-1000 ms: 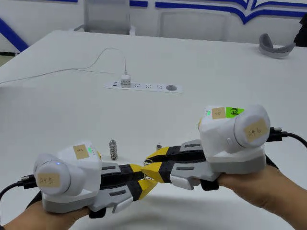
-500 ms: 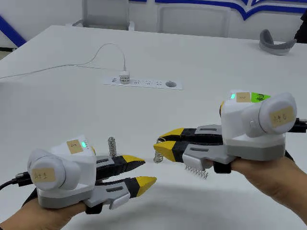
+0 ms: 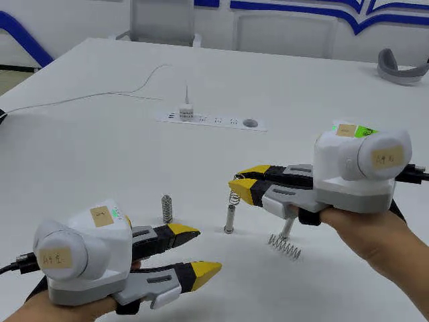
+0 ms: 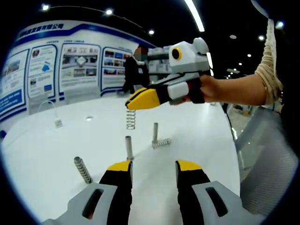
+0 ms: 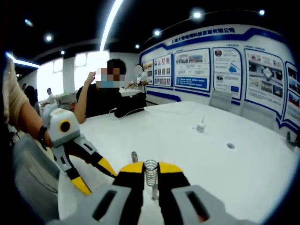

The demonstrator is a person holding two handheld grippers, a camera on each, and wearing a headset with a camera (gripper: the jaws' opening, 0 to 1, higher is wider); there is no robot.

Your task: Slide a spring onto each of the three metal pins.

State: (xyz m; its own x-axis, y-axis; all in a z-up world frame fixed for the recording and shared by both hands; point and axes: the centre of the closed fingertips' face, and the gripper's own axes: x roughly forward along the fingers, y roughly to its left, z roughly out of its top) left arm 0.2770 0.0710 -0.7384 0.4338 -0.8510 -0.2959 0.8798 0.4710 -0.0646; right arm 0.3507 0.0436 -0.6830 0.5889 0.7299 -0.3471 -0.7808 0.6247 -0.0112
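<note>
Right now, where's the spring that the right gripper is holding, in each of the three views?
Head view: the held spring hangs at the tip of the right gripper, centre, above a bare pin.
Left gripper view: upper centre, under the yellow tip.
Right gripper view: bottom centre, between the fingers.
Shared landmark: the white charger plug.
</note>
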